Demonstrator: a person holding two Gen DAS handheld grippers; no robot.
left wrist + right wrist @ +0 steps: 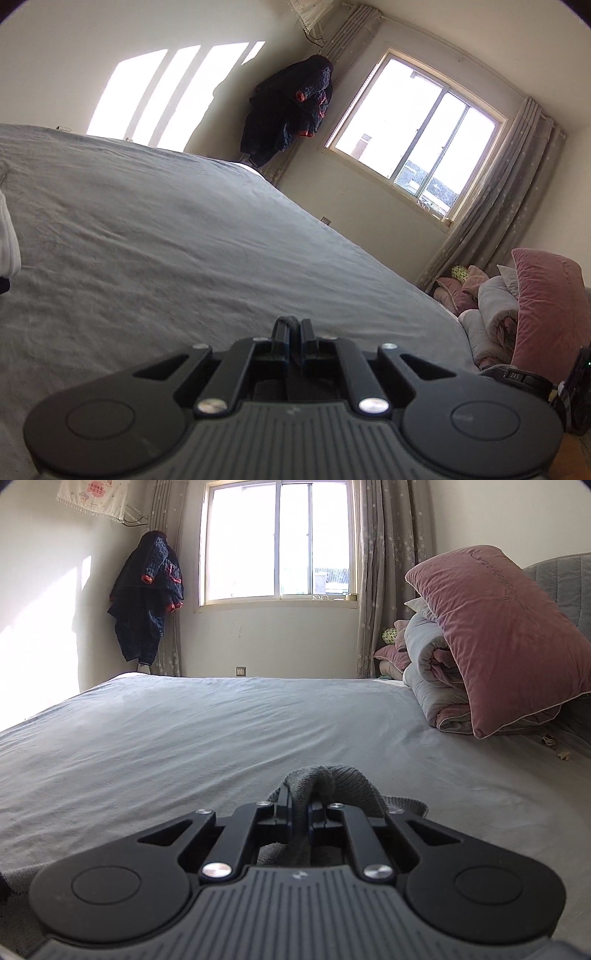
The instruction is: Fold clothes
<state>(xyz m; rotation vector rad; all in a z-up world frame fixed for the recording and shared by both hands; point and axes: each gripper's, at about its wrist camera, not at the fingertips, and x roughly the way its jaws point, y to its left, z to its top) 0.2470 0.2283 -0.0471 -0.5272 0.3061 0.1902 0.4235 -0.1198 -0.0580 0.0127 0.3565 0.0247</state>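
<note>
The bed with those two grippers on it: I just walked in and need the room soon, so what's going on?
A person is folding clothes on the bed with two handheld grippers. The right gripper has its fingers closed on a bunch of grey knit garment, held just above the sheet. The left gripper is shut too, with nothing visible between its fingers. The fold looks to be in progress.

Each gripper, left and right, has two black fingers on black link arms with silver screws, two round black discs, and a ribbed grey body behind them.
</note>
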